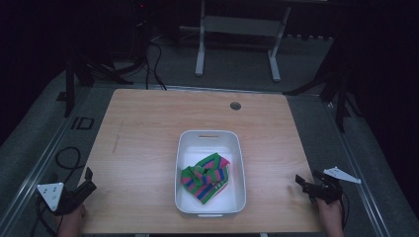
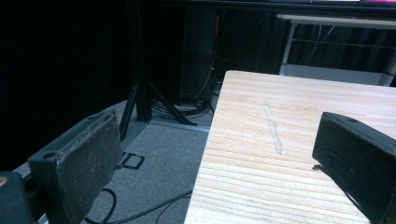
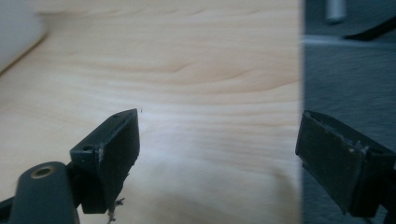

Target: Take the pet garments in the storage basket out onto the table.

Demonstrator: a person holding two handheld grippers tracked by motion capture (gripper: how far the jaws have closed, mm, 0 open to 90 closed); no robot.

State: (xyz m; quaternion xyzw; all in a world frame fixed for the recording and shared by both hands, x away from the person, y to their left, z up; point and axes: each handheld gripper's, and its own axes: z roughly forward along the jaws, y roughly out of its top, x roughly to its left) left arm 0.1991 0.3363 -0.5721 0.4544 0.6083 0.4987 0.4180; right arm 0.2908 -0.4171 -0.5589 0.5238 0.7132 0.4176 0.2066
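Nearest the person, the left hand-held gripper (image 1: pixel 89 181) sits at the near left corner of the worktop (image 1: pixel 143 123), held low with its grey three-cornered plate turned outward. In the left gripper view its jaws stand wide apart with nothing between them, one hanging over the floor past the worktop's edge and the other over bare wood. That reads as a parked, ready posture rather than a reach.

The right hand-held gripper (image 1: pixel 305 185) mirrors it at the near right edge, pointing inward toward the middle. Its jaws are also spread wide and empty in the right gripper view, straddling the worktop's right edge, with a blurred white corner of the tub at the upper left. Both hands are well apart from the work, probably so that the middle stays clear for the overhead camera.

Between them and a little farther in stands a white plastic tub (image 1: pixel 185 148), long side running away from the person. Inside it lies a crumpled striped knitted garment (image 1: pixel 205 177) in green, pink and blue, bunched toward the near end and resting on the tub's floor. The tub keeps the cloth gathered in one place within reach of either side.

Farther off, a round cable grommet (image 1: pixel 235 105) sits in the worktop near its far edge, and beyond it a white desk frame (image 1: pixel 237 29) stands on the dark floor.
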